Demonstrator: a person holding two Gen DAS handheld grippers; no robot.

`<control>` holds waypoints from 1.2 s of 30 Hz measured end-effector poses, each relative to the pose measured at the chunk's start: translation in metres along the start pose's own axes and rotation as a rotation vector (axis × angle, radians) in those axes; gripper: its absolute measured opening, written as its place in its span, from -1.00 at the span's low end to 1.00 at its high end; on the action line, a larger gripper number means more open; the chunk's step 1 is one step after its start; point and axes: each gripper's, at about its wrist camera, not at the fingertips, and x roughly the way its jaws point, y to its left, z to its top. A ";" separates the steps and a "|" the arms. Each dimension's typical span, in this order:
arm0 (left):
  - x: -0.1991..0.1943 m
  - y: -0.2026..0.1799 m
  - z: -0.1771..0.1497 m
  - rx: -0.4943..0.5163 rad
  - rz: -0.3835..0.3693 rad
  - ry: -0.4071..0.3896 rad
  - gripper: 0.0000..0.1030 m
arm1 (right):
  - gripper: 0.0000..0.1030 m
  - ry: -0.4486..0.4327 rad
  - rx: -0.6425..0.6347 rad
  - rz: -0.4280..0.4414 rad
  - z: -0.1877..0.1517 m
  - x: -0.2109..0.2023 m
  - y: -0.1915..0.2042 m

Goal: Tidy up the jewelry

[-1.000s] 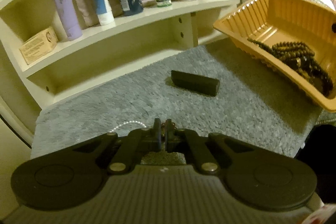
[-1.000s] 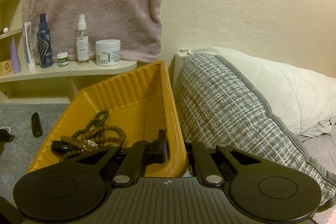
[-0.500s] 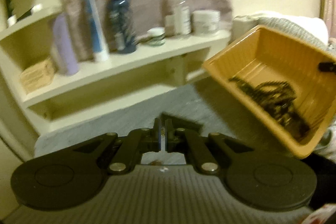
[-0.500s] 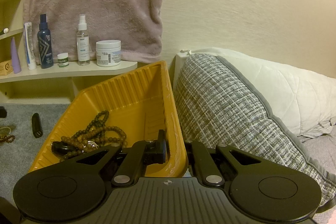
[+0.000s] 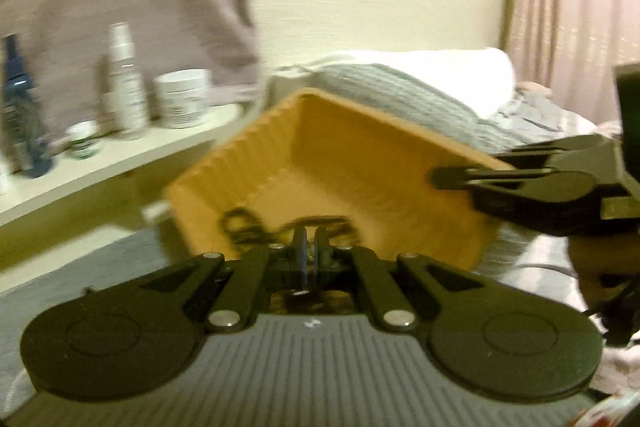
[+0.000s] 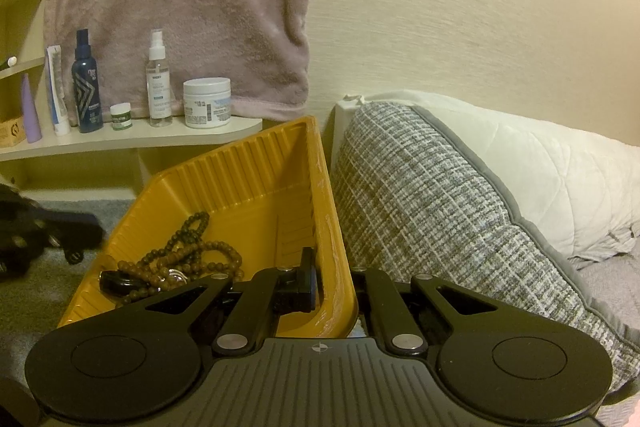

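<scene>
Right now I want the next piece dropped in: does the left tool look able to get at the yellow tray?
Probably yes. The left tool hangs just before the open yellow tray, which the right tool holds tilted toward it by its rim; nothing shows between.

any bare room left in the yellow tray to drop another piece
Yes. The yellow tray is bare toward its far ribbed wall and along the side clamped by the right gripper. The brown bead strands crowd the near left corner.
</scene>
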 end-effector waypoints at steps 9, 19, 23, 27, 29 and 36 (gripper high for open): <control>0.016 -0.018 0.004 0.028 -0.044 0.019 -0.79 | -0.90 -0.003 0.007 0.003 0.001 -0.002 0.002; -0.020 0.026 -0.013 -0.021 0.106 0.002 -0.48 | -0.90 -0.001 0.012 0.002 0.000 -0.003 0.002; -0.042 0.060 -0.028 -0.061 0.226 0.015 -0.48 | -0.90 0.000 0.014 0.000 -0.001 -0.003 0.001; -0.062 0.089 -0.049 -0.078 0.339 0.045 -0.48 | -0.90 -0.001 0.011 0.001 -0.001 -0.003 0.001; -0.069 0.103 -0.061 -0.096 0.385 0.075 -0.49 | -0.90 -0.001 0.012 0.000 -0.001 -0.003 0.001; -0.084 0.128 -0.092 -0.097 0.467 0.134 -0.49 | -0.90 0.001 0.010 -0.002 -0.001 -0.003 0.001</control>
